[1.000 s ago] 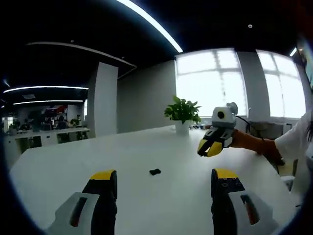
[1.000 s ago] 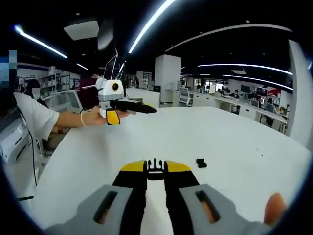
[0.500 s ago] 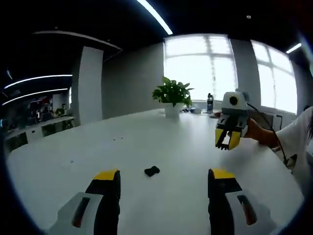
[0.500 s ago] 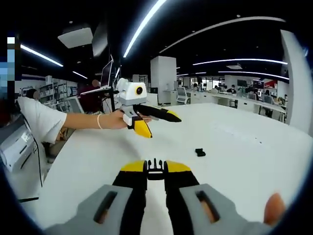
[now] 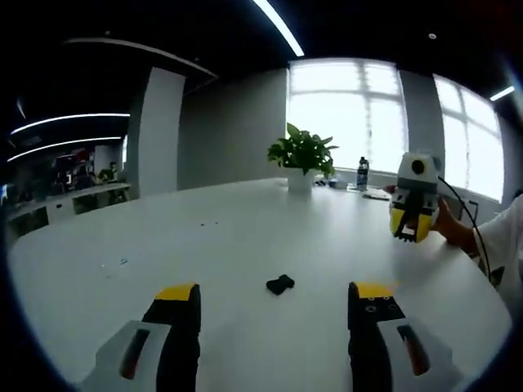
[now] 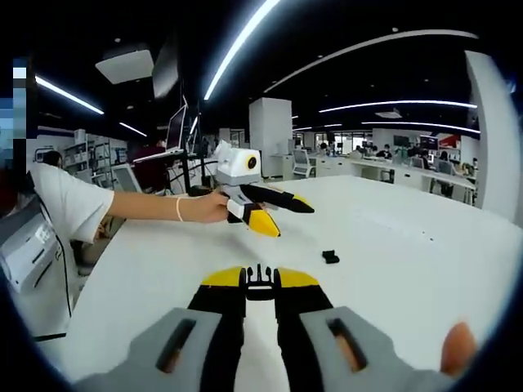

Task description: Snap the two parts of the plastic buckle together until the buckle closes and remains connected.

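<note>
A small black buckle part (image 5: 280, 284) lies on the white table, a short way ahead of my left gripper (image 5: 272, 296), whose jaws stand wide open with nothing between them. The same part (image 6: 330, 256) shows in the right gripper view, right of centre on the table. My right gripper (image 6: 260, 279) is shut on the other black buckle part (image 6: 260, 275), whose prongs stick up past the yellow tips. In the right gripper view the left gripper (image 6: 278, 212) hovers open above the table, held by a hand. In the left gripper view the right gripper (image 5: 409, 230) hangs at the right.
A potted plant (image 5: 302, 159) and a bottle (image 5: 362, 174) stand at the table's far side by the windows. The white table (image 5: 204, 245) spreads wide around the loose part. A person's arm and white sleeve (image 6: 65, 200) reach in from the left. Office desks fill the background.
The left gripper has swung further over the table toward the loose buckle part. The right gripper keeps its hold on its part. The loose part has not moved.
</note>
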